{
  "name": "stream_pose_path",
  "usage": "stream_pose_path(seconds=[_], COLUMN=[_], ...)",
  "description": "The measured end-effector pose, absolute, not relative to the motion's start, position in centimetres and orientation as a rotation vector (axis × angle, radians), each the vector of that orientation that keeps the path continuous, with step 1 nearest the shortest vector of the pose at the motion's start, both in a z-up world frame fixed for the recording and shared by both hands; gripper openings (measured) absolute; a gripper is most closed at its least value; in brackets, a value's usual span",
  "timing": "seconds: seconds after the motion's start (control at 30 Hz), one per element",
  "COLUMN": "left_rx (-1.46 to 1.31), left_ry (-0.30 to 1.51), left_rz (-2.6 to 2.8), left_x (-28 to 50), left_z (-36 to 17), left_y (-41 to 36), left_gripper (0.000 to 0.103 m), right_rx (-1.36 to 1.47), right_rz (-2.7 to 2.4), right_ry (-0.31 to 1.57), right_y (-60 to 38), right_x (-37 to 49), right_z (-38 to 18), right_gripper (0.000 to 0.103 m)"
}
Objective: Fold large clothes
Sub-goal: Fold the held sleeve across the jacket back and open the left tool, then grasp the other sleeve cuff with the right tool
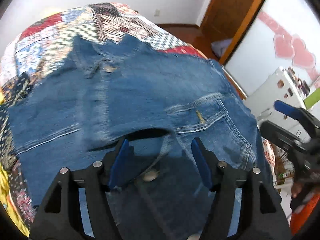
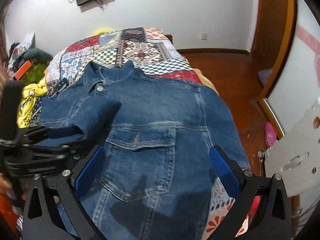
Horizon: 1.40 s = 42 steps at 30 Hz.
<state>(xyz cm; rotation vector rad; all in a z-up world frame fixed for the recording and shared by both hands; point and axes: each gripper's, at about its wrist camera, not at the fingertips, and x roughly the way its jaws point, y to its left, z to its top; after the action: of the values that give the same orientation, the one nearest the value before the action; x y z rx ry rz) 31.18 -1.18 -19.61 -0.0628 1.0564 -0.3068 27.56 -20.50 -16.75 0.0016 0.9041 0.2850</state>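
A patchwork quilt [image 2: 140, 48] is being used as the work surface, spreading ahead of and beyond both grippers. A denim jacket [image 2: 156, 112] is being laid front-up on it, collar [image 2: 112, 70] at the far end from the grippers, hem running under them. One sleeve [image 2: 86, 110] is being shown already folded in across the chest, ahead and to the left of the right gripper [image 2: 158, 172].

Step judged: sleeve fold-in is being finished on the left side; the right side is not yet being folded.

The right gripper is being held wide apart above the jacket's lower front, nothing pinched, chest pocket [image 2: 142, 138] just ahead between the jaw lines. The left gripper [image 1: 160, 156] is being held moderately apart, pads clear of the cloth, with the folded sleeve's cuff opening just ahead and a metal button [image 1: 150, 176] lying between the jaws. No cloth is being gripped by either, as far as can be seen; the left wrist view is blurred.

Next move, as judged: the opposite sleeve or side panel, to the right of the right gripper, is to be pinched at its edge and carried across. Thick denim is expected to need a firm bite on a seam. The already folded sleeve is at risk of being dragged if the hem is lifted.

A small snap [image 2: 100, 88] is being seen under the collar.
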Motion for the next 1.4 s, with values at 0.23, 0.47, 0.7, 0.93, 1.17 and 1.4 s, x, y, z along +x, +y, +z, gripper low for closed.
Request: stream_pose_path(seconds=[0.23,0.47,0.7,0.93,1.17,1.4], left_rx=[-0.1,-0.147,-0.16,-0.192,-0.176,-0.139], left_ry=[0.969,1.046,1.111,1.112,1.103,1.106], left_rz=[-0.086,0.084,0.121,0.122,0.147,0.173], left_x=[29.6,27.7,26.9,27.0,27.2,27.3], left_z=[-18.6,-22.2,-25.9,-26.9,-26.9,-26.8], left_y=[8.5,16.6,17.9,18.0,17.7,17.3], left_gripper=[0.081,0.081,0.081,0.085,0.087,0.088], right_rx=[-0.165,-0.441,-0.65,-0.612,-0.555,-0.313], right_rz=[0.4,0.56,0.58,0.573,0.616,0.561], right_ry=[0.869,0.851,0.91,0.917,0.878,0.83], right_y=[-13.9,-4.7,0.7,0.7,0.2,-5.0], right_x=[28.2,28.3,30.3,31.9,31.1,32.3], right_z=[-15.9,-18.1,-22.3,-23.2,-21.5,-17.6], right_gripper=[0.103,0.103,0.101,0.074,0.019,0.014])
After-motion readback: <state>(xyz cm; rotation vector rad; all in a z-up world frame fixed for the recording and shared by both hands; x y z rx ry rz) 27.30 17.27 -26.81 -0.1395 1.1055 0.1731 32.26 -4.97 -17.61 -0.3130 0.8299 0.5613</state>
